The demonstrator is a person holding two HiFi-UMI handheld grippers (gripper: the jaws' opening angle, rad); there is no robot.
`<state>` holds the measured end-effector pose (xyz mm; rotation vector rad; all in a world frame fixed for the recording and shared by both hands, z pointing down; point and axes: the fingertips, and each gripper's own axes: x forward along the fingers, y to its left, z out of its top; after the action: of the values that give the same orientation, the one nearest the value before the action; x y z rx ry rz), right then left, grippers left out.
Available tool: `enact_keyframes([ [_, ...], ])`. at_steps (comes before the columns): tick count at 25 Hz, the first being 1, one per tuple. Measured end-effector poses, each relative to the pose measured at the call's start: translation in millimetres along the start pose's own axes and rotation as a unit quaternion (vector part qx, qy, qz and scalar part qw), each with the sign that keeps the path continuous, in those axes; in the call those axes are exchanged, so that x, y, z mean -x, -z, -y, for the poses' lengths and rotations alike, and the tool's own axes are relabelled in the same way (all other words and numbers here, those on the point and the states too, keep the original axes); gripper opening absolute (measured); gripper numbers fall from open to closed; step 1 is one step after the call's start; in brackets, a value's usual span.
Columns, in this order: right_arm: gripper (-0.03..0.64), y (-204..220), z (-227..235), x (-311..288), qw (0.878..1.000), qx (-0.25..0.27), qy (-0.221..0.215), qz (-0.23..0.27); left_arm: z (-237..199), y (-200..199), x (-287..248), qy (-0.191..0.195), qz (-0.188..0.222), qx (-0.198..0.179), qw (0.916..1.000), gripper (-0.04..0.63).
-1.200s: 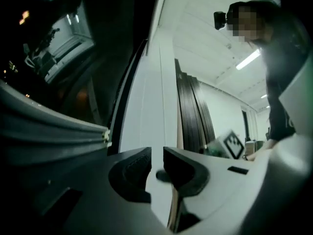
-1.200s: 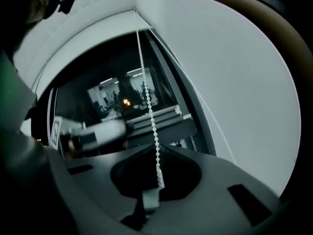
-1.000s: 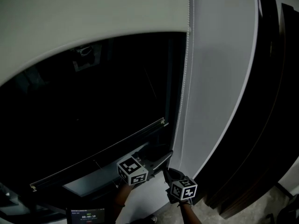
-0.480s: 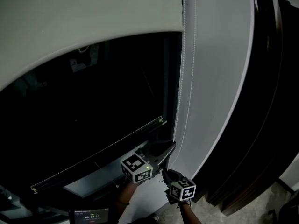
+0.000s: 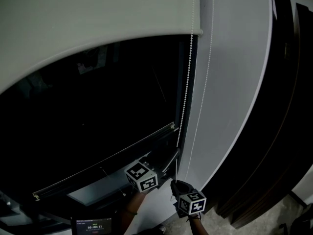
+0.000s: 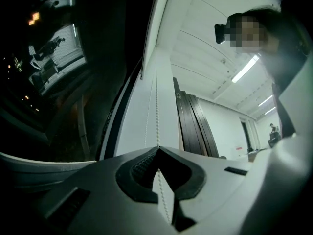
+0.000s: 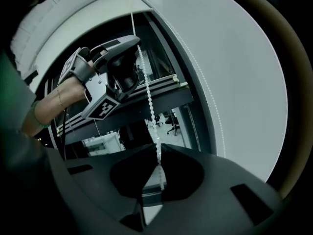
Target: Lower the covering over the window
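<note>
A beige roller blind (image 5: 98, 13) covers the top of the dark window (image 5: 98, 111); its lower edge ends at the right frame. A white bead chain (image 5: 185, 102) hangs from that corner in two strands. My left gripper (image 5: 172, 154) is shut on the chain (image 6: 157, 106) by the window's lower right corner. The beads run between its closed tips. Just below it, my right gripper (image 5: 174, 184) is shut on the same chain (image 7: 148, 102), which runs up past the left gripper (image 7: 134, 40).
A white wall (image 5: 230, 82) flanks the window on the right, and dark upright panels (image 5: 286, 106) stand beyond it. A pale horizontal rail (image 5: 107, 163) crosses the lower glass. A small timer screen (image 5: 93, 225) sits at the bottom edge.
The two chain strands, close together before, now hang apart. My left gripper has risen a little along the chain. The right gripper has stayed where it was.
</note>
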<state>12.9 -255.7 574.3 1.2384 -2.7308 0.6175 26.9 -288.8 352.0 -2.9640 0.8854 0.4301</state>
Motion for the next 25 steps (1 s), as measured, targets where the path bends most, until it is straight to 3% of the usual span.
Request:
enact_keyframes([
  [5,0.028,-47.1,-5.3,24.9,0.999,0.023,-0.022,0.041,-11.8,7.6,15.5,-0.012,-0.006,-0.001,0.9999,0.003],
  [8,0.095,-102.7,-16.7,44.6,0.994,0.041,-0.048,0.085,-18.2,56.1,23.2,-0.023,-0.079,0.003,0.9966,0.003],
  [11,0.104,-167.2,-34.3,65.0,0.985,0.084,-0.062,0.136,-19.3,112.6,41.8,-0.038,-0.126,0.054,0.9899,0.003],
  [14,0.11,-217.5,-51.5,76.6,0.975,0.128,-0.077,0.167,-9.8,169.8,64.2,-0.047,-0.191,0.081,0.9771,0.003],
  [17,0.115,-248.3,-57.8,75.0,0.968,0.15,-0.08,0.183,5.6,233.2,92.8,-0.053,-0.264,0.111,0.9566,0.003],
  [20,0.117,-259.2,-66.8,64.1,0.967,0.158,-0.095,0.177,20.8,279.2,121.0,-0.063,-0.307,0.152,0.9374,0.003],
  [22,0.117,-263.5,-78.9,60.1,0.965,0.153,-0.118,0.179,28.0,292.5,129.6,-0.064,-0.319,0.163,0.9314,0.003],
  [25,0.117,-268.9,-96.6,57.9,0.961,0.151,-0.142,0.186,30.6,293.7,129.3,-0.066,-0.313,0.176,0.9309,0.003],
])
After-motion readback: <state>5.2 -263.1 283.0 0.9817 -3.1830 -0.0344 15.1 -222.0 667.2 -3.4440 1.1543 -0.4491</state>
